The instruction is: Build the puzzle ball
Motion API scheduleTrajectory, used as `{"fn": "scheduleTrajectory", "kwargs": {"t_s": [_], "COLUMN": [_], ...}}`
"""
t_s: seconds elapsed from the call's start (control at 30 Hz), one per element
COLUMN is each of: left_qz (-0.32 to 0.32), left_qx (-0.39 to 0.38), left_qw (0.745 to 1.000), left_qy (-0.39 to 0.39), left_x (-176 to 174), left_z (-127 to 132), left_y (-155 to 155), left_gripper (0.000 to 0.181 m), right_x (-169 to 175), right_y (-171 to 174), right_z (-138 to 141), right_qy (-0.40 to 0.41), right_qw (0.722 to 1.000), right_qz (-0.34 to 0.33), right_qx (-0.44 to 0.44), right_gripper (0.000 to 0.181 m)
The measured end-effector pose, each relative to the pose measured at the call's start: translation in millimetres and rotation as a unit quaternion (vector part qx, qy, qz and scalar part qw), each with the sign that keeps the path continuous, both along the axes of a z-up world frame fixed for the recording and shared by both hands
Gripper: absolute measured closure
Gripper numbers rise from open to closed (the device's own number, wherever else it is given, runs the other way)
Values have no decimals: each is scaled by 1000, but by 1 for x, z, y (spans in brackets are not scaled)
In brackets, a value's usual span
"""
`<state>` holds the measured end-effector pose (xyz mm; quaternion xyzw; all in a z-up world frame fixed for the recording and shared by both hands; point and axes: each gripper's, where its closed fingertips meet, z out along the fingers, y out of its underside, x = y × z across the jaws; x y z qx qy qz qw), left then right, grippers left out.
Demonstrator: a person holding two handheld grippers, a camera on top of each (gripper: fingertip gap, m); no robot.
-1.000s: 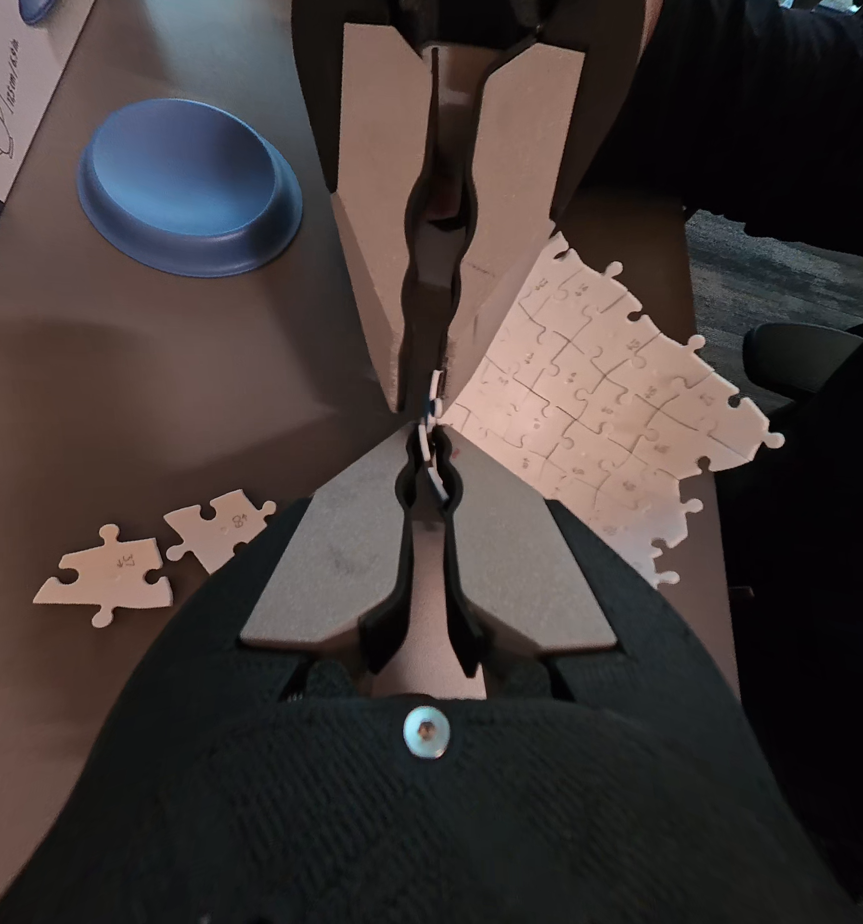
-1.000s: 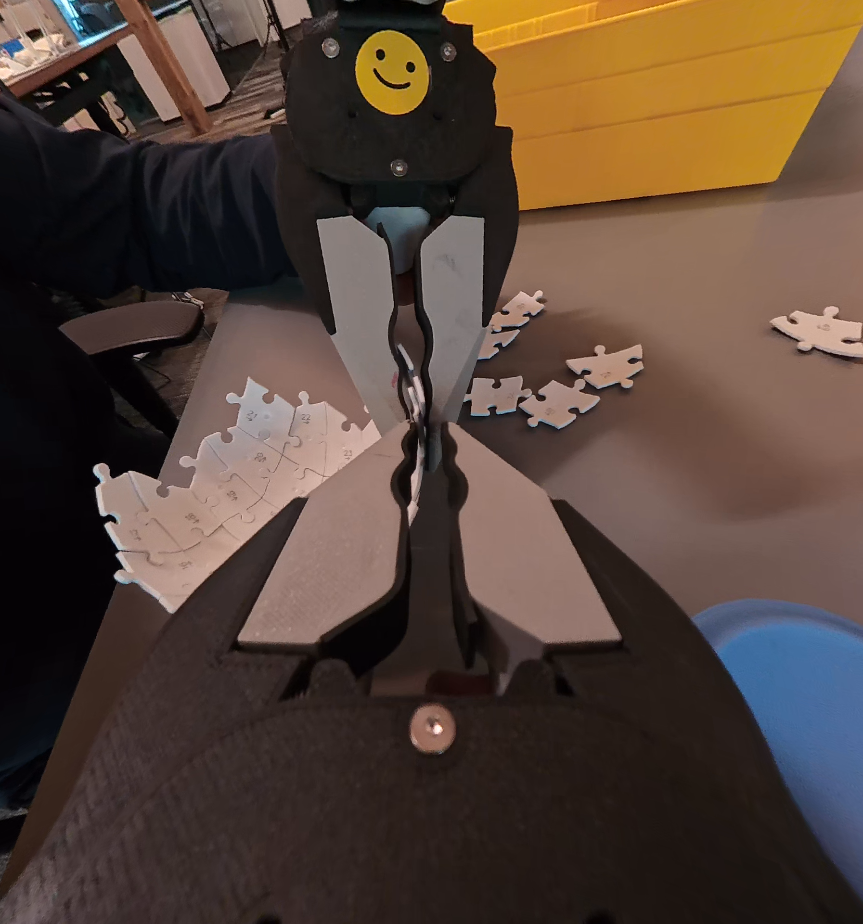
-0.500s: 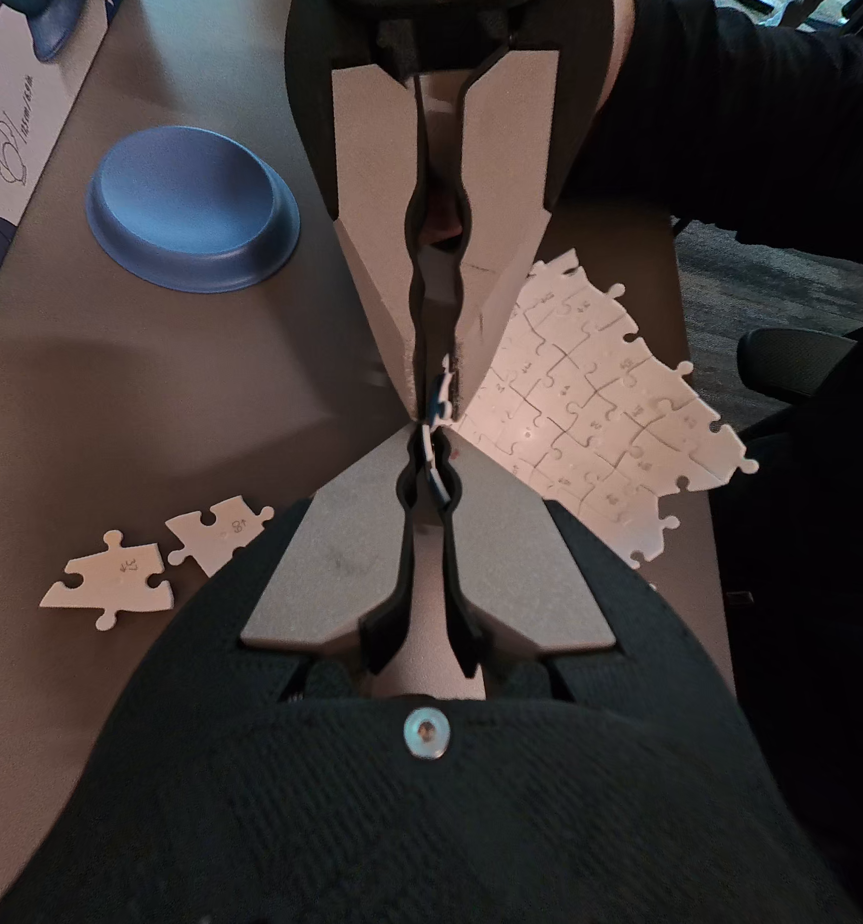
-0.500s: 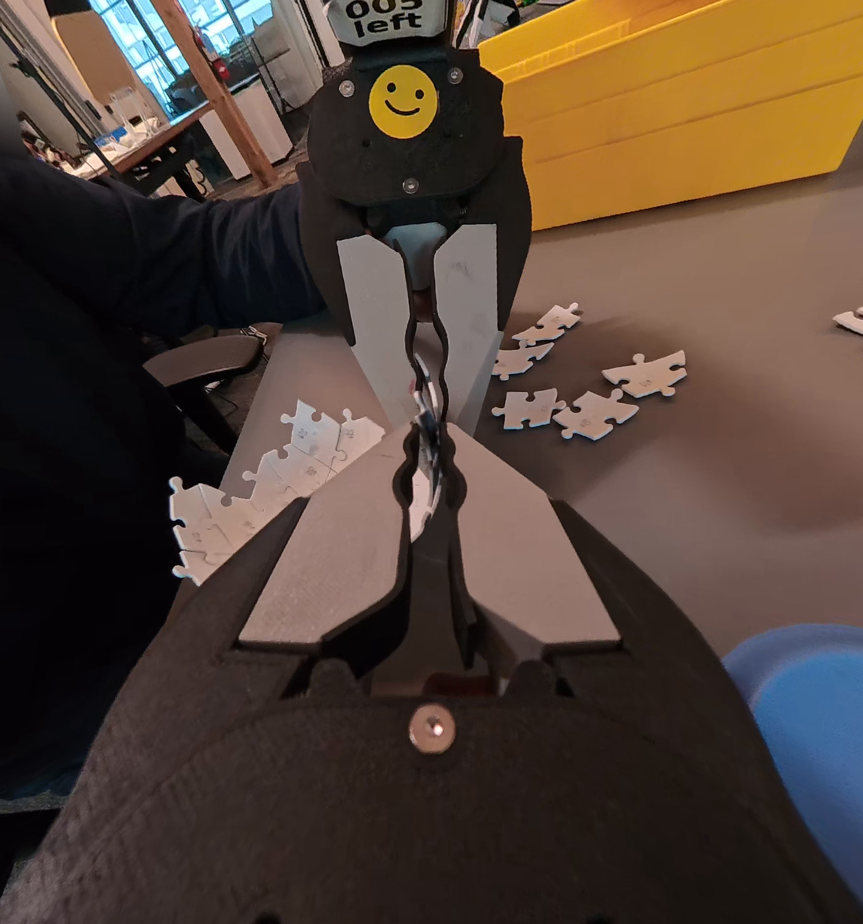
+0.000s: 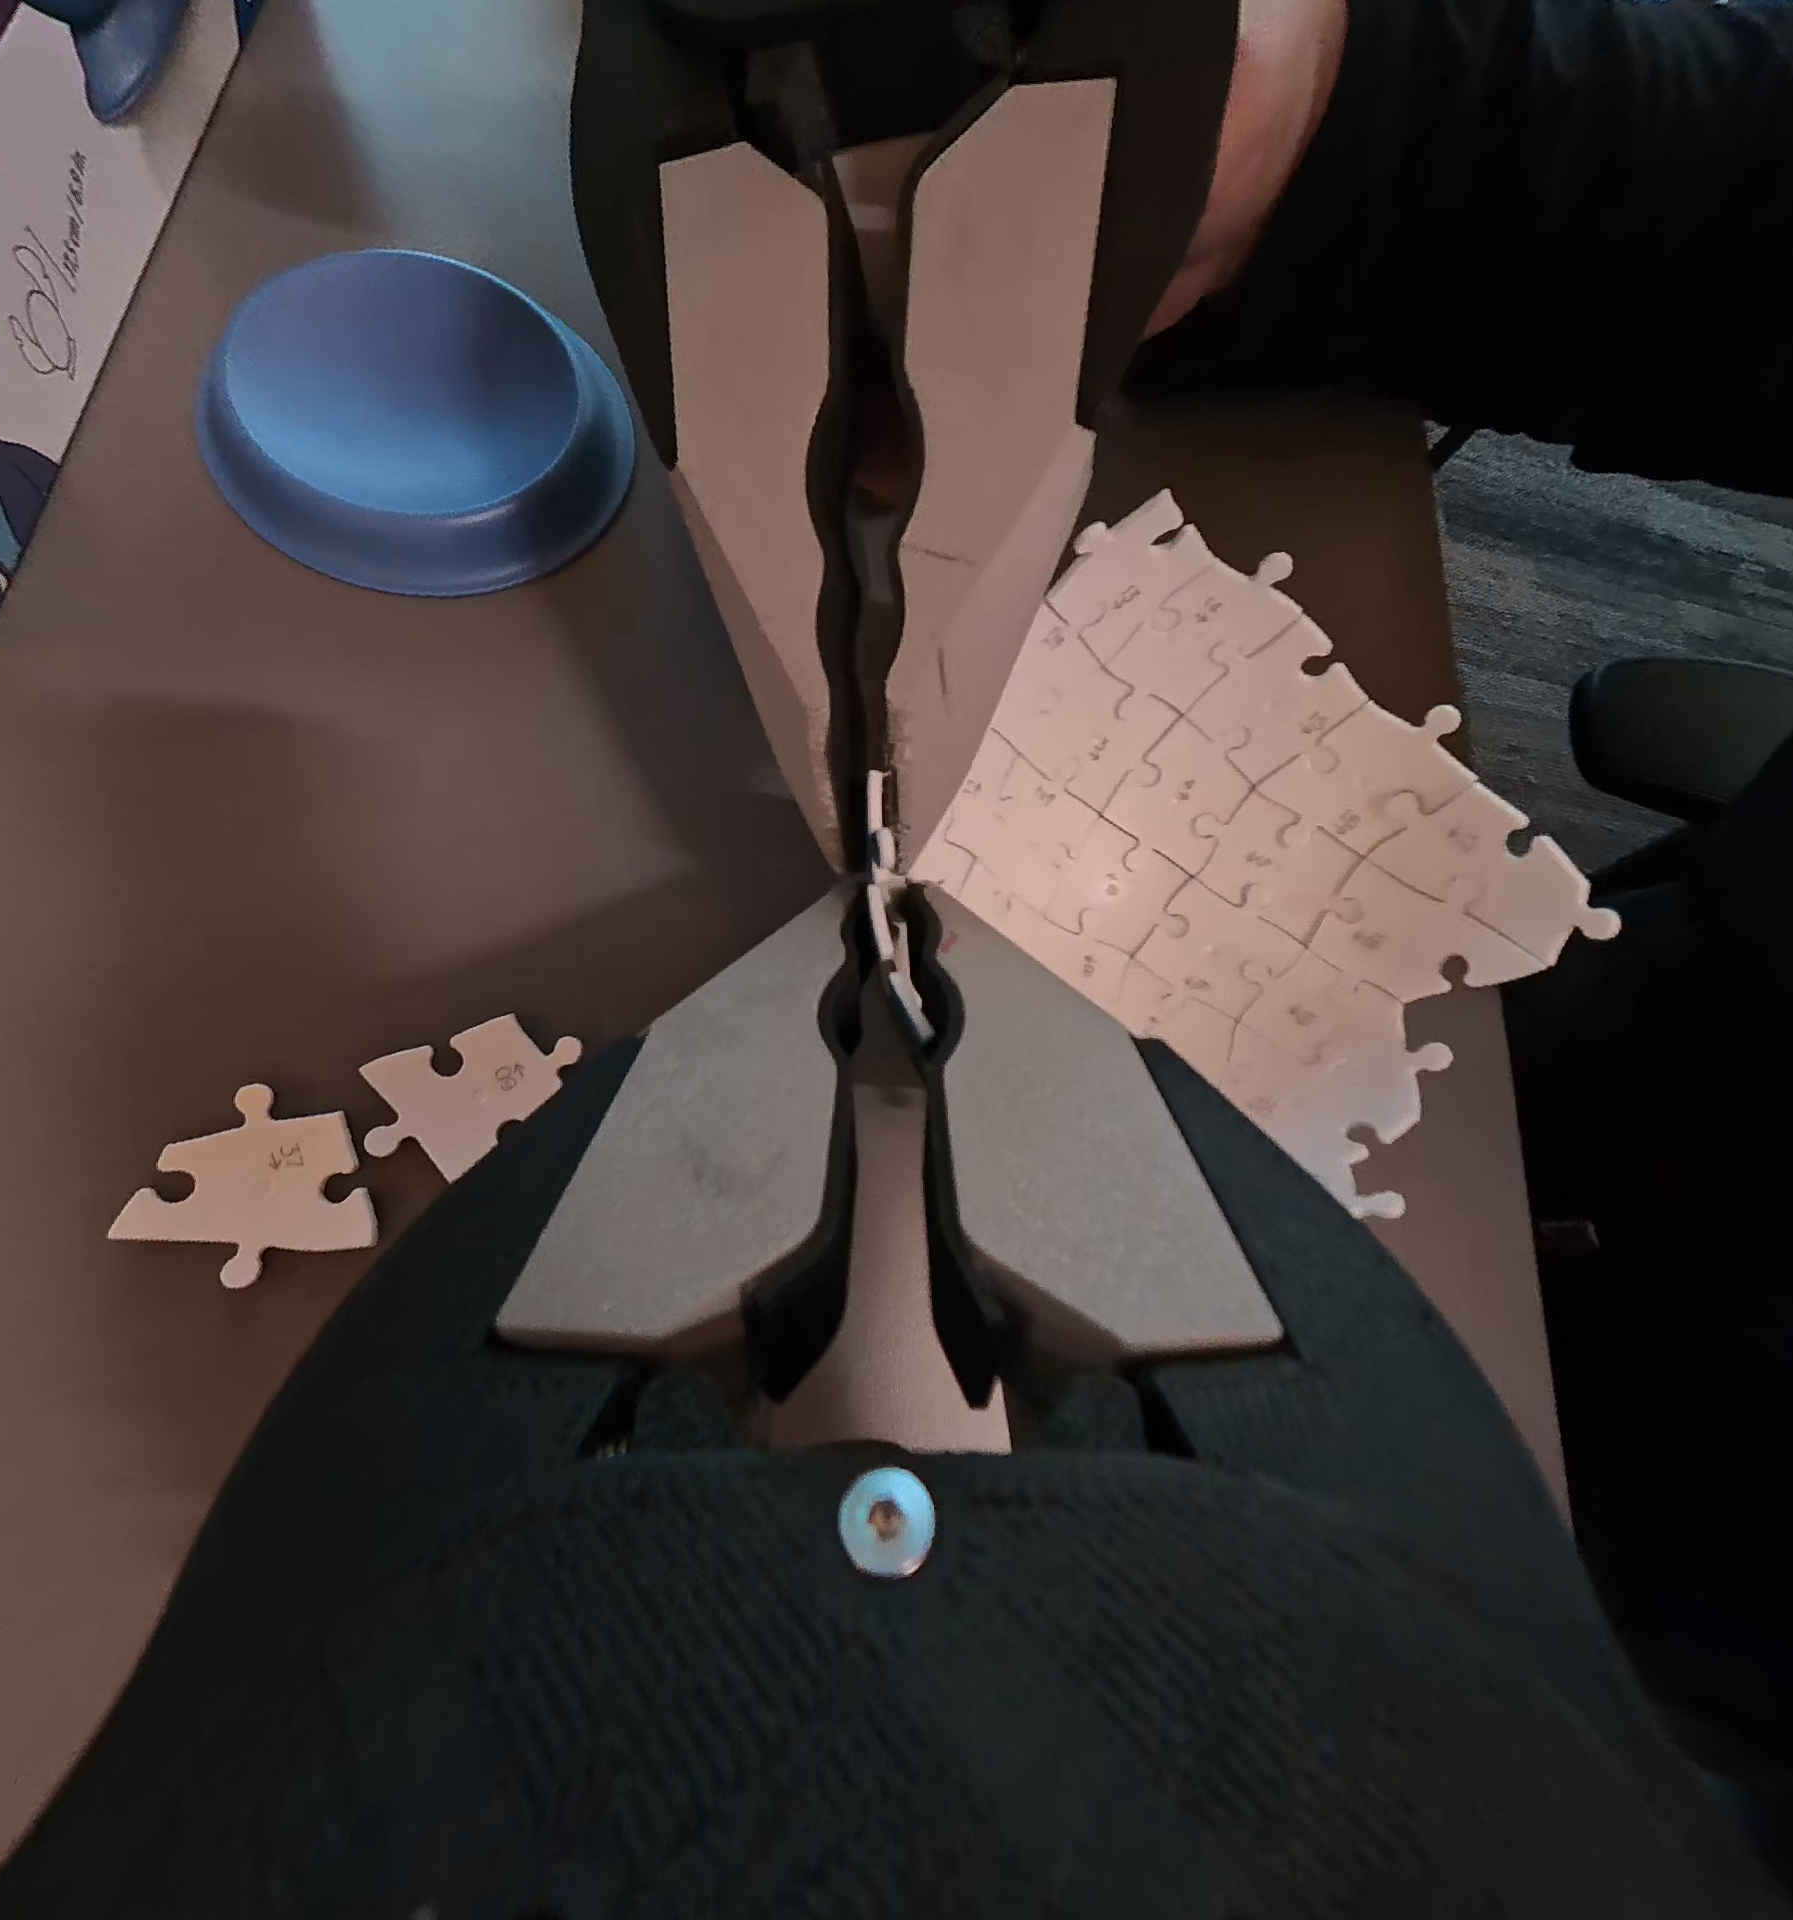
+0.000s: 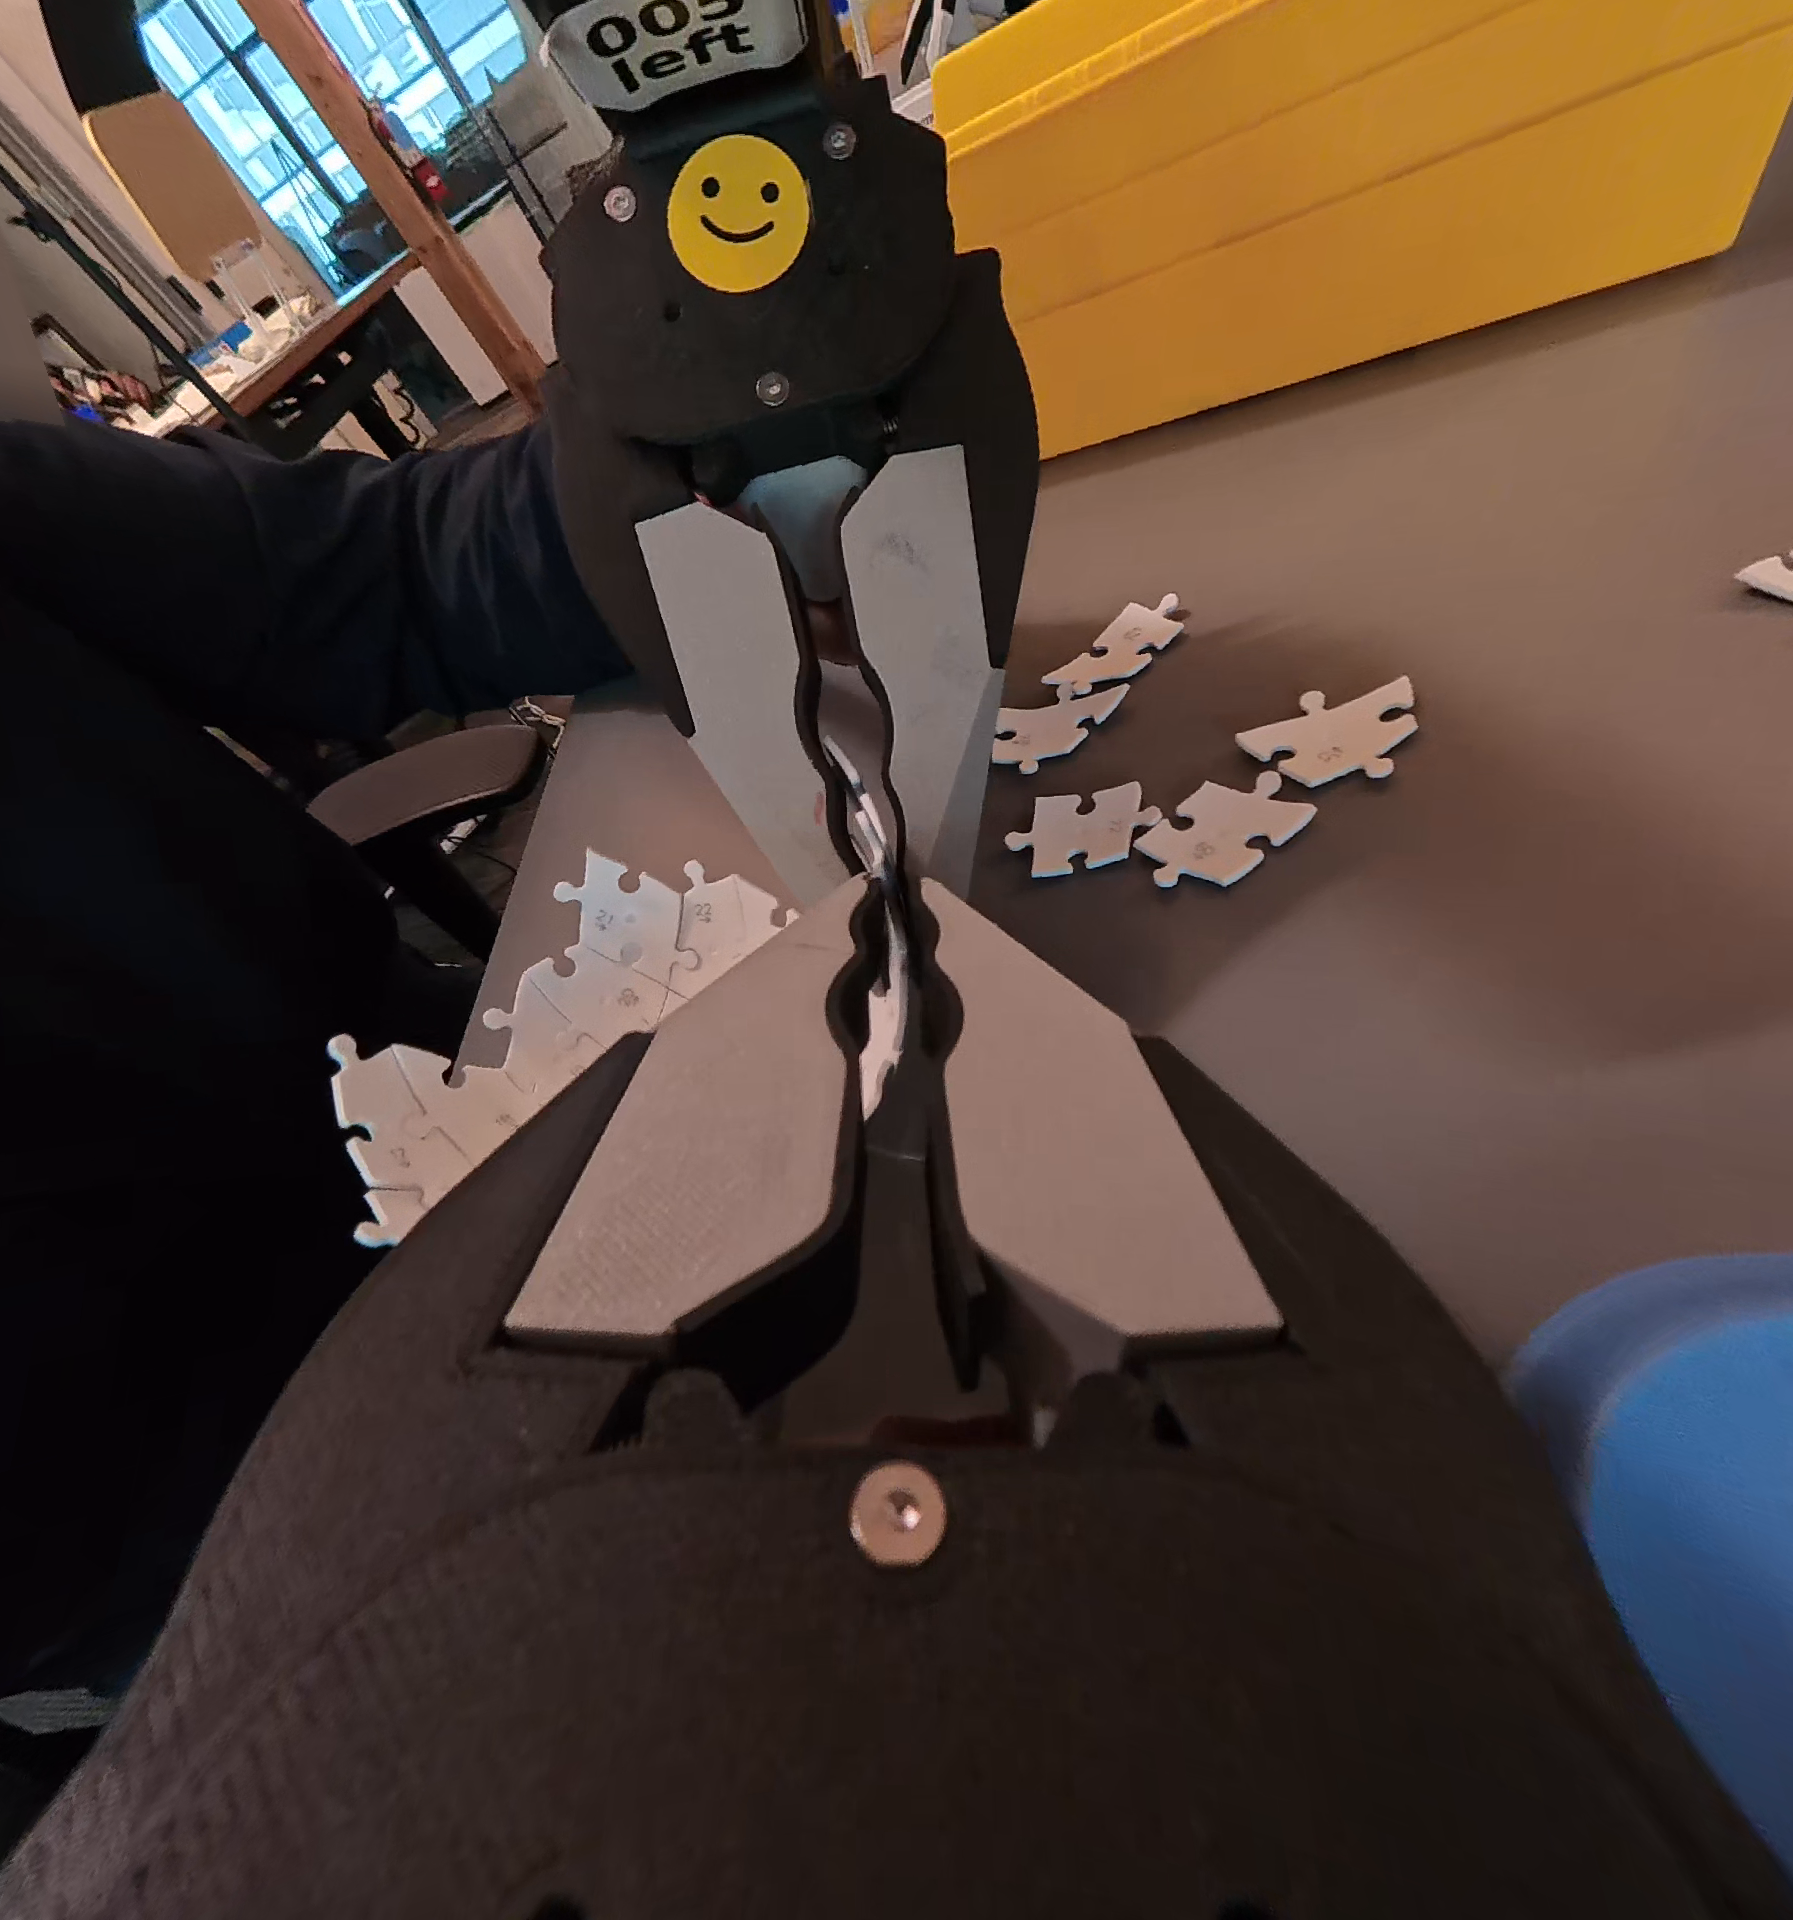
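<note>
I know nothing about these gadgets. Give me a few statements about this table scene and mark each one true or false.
1. Both hand-held grippers, left and right, are shut on puzzle pieces. True.
2. The blue dish holds loose pieces. False: it holds none.
3. The assembled puzzle section lies near the table edge. True.
4. The bin behind is red. False: it is yellow.
5. Two loose pieces lie beside the left hand-held gripper. True.

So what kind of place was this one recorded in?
Probably a lab or workshop-style workspace, not a home: a large yellow bin sits on the grey table, and behind the left gripper stand cluttered wooden workbenches beneath big windows.
</note>
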<state>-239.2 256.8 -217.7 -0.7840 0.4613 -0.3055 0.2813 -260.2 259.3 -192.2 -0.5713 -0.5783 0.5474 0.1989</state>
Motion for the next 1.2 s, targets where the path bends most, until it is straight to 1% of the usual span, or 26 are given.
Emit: {"fn": "scheduleTrajectory", "kwargs": {"t_s": [0.37, 0.57, 0.7, 0.83, 1.2], "left_qz": [-1, 2, 3, 2, -3], "left_qx": [-11, -1, 15, 19, 36], "left_qw": [1000, 1000, 1000, 1000, 999], "left_qy": [-10, 0, 19, 16, 11], "left_x": [0, -1, -3, -3, -3], "left_z": [0, 0, -2, -1, 1], "left_y": [-3, -3, -2, -2, -1], "left_gripper": [180, 180, 179, 179, 178], "right_x": [0, -2, -4, -4, -4], "right_y": [-5, -5, -2, -2, -1], "right_z": [1, 2, -1, 1, 2], "right_qy": [5, 9, 2, -1, 0], "right_qw": [1000, 1000, 1000, 1000, 999], "right_qz": [5, 3, -12, -16, -23], "right_qx": [5, 14, 27, -16, -46], "right_gripper": [180, 180, 181, 181, 180]}}
